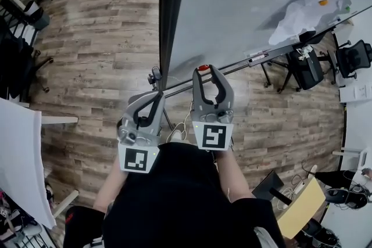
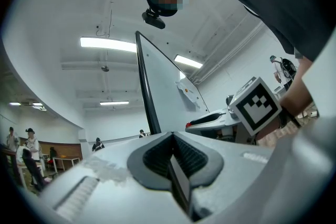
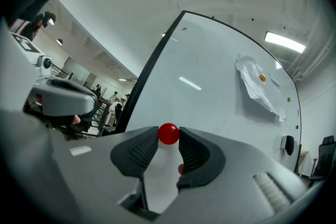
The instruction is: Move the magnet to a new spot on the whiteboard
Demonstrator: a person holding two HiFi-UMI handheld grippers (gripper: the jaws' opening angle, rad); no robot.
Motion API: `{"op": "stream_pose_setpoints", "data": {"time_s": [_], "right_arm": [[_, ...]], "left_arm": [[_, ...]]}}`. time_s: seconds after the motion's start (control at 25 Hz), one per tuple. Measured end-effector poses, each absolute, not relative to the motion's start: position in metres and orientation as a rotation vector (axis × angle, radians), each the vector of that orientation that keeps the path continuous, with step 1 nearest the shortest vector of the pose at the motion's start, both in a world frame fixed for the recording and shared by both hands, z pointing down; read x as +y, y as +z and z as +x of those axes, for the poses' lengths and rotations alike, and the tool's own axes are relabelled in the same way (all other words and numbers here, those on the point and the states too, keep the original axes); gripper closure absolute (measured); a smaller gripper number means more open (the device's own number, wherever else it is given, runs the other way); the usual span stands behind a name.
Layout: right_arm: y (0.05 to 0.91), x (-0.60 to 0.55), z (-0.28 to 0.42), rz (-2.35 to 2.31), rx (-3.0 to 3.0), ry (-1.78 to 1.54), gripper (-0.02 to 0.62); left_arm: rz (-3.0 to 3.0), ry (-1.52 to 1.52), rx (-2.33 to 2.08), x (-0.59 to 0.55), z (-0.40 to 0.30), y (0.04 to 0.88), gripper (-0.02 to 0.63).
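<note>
Right gripper view: right gripper (image 3: 168, 137) pinches the red magnet (image 3: 168, 132) at the whiteboard (image 3: 220, 76) — left gripper (image 2: 172, 140) closed, empty.

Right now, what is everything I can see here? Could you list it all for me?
whiteboard: one, white with a dark frame, in front of the person.
magnet: one, red, round, between the right gripper's jaws near the board's lower edge.
sheet: one, white, crumpled, stuck further along the board.
orange magnet: one, small, on that sheet.
chairs: at least two, black, past the board's far end.
floor: brown-grey wood planks.
people: a few, far across the room.
left gripper: grey, shut, empty.
right gripper: grey, shut on the magnet.
</note>
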State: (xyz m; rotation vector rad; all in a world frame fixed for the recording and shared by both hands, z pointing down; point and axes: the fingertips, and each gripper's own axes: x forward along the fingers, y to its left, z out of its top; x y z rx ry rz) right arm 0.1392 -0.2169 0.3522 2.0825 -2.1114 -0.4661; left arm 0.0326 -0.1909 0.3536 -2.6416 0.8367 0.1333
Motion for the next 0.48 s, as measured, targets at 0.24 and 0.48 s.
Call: {"op": "stream_pose_setpoints", "data": {"time_s": [0.24,0.48], "right_arm": [[0.361,-0.229,0.138,2.056,-2.119,-0.411,0.471],[0.364,-0.236,0.134,2.046,-2.134,-0.392,0.471]], "left_arm": [[-2.645,0.124,0.827,-0.196,0.026,0.356,0.604],[-2.644,0.12,0.831,-0.2,0.02,0.357,0.604]]}}
